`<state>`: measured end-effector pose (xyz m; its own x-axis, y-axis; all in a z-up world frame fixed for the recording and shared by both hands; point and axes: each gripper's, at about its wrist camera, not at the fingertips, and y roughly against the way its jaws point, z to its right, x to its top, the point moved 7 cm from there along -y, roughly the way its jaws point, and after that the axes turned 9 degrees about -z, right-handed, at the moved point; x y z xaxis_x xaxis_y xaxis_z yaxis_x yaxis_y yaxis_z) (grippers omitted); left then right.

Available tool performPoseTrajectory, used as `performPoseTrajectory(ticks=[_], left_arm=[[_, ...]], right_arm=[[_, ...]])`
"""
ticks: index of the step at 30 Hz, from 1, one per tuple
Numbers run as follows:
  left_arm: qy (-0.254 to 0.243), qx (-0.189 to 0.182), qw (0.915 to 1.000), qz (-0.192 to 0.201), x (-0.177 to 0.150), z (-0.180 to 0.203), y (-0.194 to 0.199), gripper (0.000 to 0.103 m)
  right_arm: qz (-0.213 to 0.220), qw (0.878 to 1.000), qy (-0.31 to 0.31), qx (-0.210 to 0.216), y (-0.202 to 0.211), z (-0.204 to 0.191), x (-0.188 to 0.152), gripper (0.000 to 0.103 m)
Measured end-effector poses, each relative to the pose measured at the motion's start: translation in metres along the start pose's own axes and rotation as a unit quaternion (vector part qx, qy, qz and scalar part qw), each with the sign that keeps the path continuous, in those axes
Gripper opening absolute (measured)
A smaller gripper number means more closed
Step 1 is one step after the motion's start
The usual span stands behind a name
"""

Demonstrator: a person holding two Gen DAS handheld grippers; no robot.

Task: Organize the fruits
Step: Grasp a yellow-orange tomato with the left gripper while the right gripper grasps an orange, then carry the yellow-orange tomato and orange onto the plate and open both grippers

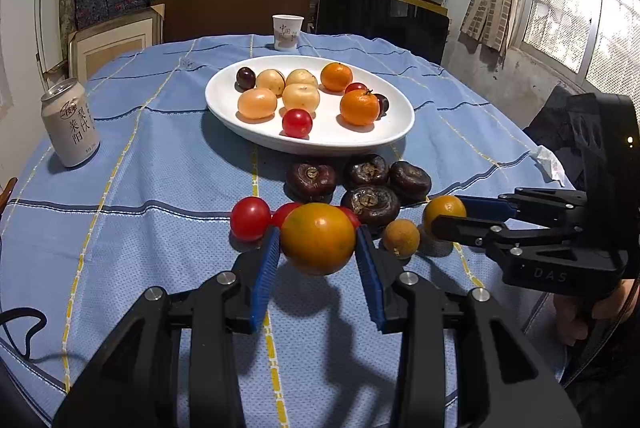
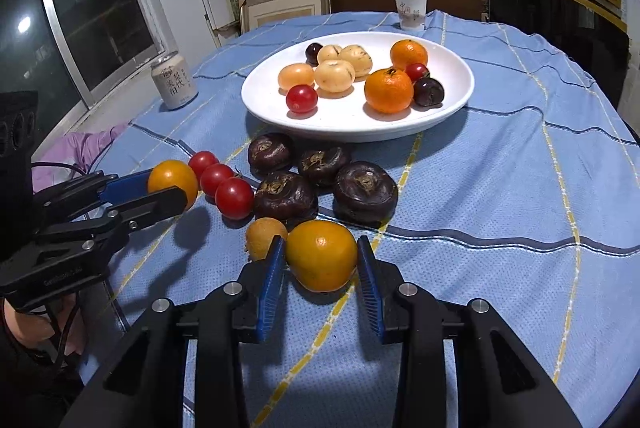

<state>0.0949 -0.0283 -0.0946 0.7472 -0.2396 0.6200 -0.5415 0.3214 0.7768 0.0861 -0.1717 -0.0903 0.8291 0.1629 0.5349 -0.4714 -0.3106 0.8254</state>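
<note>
1. My left gripper (image 1: 318, 248): matte black linkage arms, ribbed blue pads, silver round screw heads at the pivots
2. My right gripper (image 2: 320, 256): same black frame, blue pads; "DAS" embossed on its body in the left view
3. Thin black cable trails by the left handle

Four dark water chestnuts (image 2: 320, 179) and three cherry tomatoes (image 2: 220, 181) crowd the bench (image 2: 500, 207) between my claws and the white plate (image 2: 360, 125), while the cloth to their right lies open.
</note>
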Motion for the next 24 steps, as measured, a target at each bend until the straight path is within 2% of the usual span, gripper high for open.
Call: performPoseTrajectory(ticks=[8, 13, 24], left_arm=[[0.0, -0.001, 1.0, 0.005, 0.001, 0.0, 0.004, 0.038], [0.002, -0.002, 0.9999, -0.01, 0.007, 0.004, 0.002, 0.038], [-0.01, 0.015, 0.9997, 0.016, 0.061, 0.009, 0.005, 0.038]], right_arm=[[0.024, 0.999, -0.002, -0.025, 0.018, 0.008, -0.004, 0.037], [0.038, 0.998, -0.001, -0.044, 0.034, 0.018, 0.003, 0.037], [0.072, 0.994, 0.016, -0.079, 0.055, 0.038, 0.053, 0.037]])
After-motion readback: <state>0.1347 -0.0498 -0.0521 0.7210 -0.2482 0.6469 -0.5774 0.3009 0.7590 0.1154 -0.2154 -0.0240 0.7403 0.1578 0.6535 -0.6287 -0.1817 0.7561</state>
